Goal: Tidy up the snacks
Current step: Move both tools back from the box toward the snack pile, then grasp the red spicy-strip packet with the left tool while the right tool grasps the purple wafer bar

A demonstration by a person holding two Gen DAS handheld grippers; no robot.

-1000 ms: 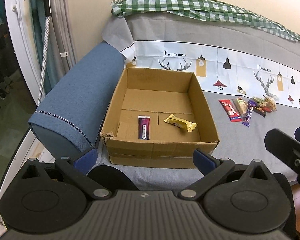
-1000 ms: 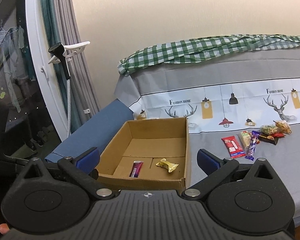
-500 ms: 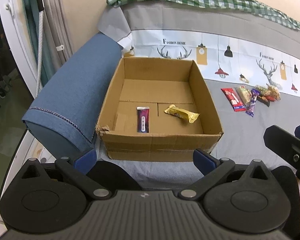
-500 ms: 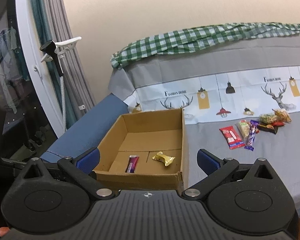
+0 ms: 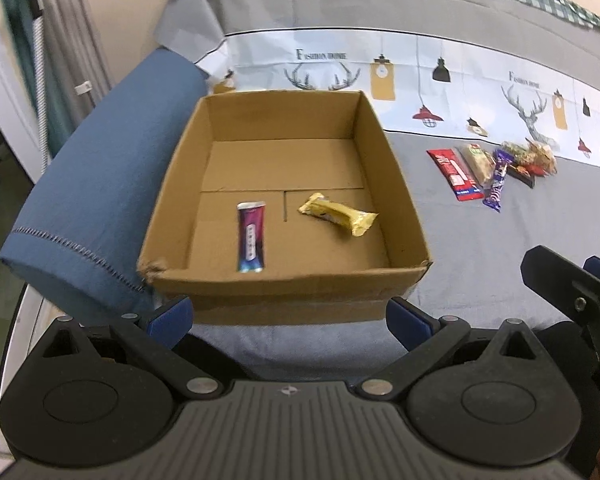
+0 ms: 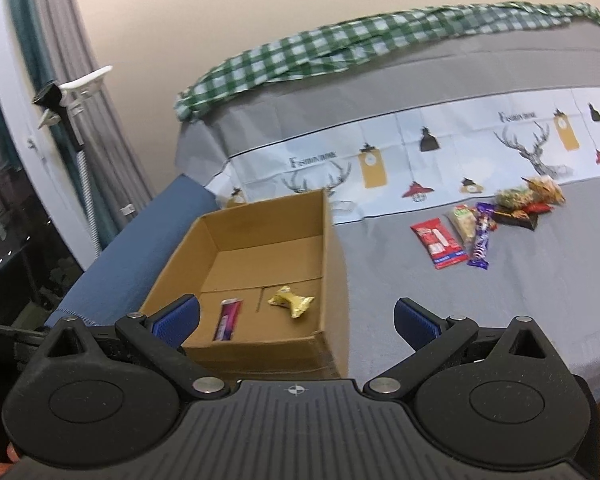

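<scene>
Snacks: two lie in the cardboard box [image 5: 284,184], a purple sachet [image 5: 251,236] and a yellow bar [image 5: 338,215]; the remaining pile [image 6: 480,228] sits well apart. My left gripper [image 5: 288,314] and right gripper [image 6: 296,316] are wide open, empty. I risk pinching several touching wrappers together.

Left view looks down into the box [image 5: 284,208] from close; right view sits farther back, sharing box and snacks [image 6: 480,228].

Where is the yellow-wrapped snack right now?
In the left wrist view the yellow-wrapped snack lies on the floor of the cardboard box, right of centre, beside the purple sachet and apart from it.
</scene>
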